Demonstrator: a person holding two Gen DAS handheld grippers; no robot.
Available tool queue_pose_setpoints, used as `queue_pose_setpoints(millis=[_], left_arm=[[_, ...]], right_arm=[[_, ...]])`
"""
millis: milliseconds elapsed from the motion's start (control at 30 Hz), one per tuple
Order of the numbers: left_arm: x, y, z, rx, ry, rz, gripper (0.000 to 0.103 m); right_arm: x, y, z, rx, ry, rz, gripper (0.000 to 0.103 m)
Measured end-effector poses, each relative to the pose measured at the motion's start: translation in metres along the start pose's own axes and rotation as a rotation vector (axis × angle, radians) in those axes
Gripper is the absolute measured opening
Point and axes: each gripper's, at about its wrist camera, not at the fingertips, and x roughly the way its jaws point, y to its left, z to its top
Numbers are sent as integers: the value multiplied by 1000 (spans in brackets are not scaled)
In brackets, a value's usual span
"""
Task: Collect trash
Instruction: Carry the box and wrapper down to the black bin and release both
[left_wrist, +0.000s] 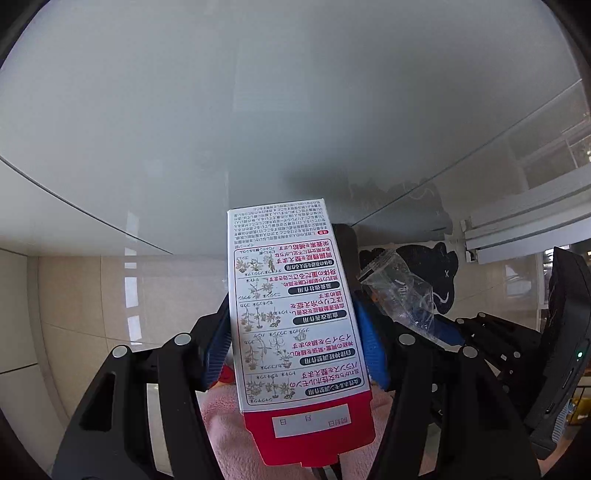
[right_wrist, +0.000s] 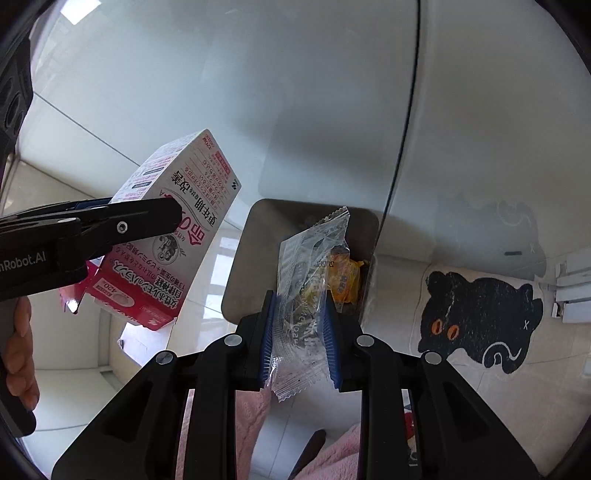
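Note:
My left gripper (left_wrist: 295, 332) is shut on a white and red medicine carton (left_wrist: 291, 310) printed with Japanese text, held up in the air. The carton also shows in the right wrist view (right_wrist: 173, 236), with the left gripper (right_wrist: 110, 225) clamped on it. My right gripper (right_wrist: 299, 332) is shut on a clear plastic wrapper (right_wrist: 310, 291), which hangs over the open top of a grey bin (right_wrist: 258, 258). Yellow wrappers (right_wrist: 345, 278) lie inside the bin. The clear wrapper and the right gripper also show in the left wrist view (left_wrist: 399, 291).
A white glossy table top (right_wrist: 221, 92) with a dark seam fills the background. A mat with a black cat face (right_wrist: 476, 321) lies on the beige tiled floor (left_wrist: 74, 295). Pink cloth (right_wrist: 251, 417) shows below both grippers. A white rail (left_wrist: 524, 218) stands at the right.

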Motion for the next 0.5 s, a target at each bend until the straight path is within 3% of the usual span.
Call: queue_pose_setpoints(millis=[167, 267, 333, 500], left_arm=[[28, 10, 4, -37, 38, -14, 59], [34, 15, 9, -40, 53, -10, 61], [36, 14, 12, -44, 63, -22, 61], [28, 18, 19, -44, 47, -36, 82]], right_arm=[[24, 0, 6, -1, 19, -11, 29], [26, 2, 8, 4, 16, -8, 42], [26, 3, 10, 4, 13, -11, 57], [23, 6, 13, -5, 14, -35, 73]])
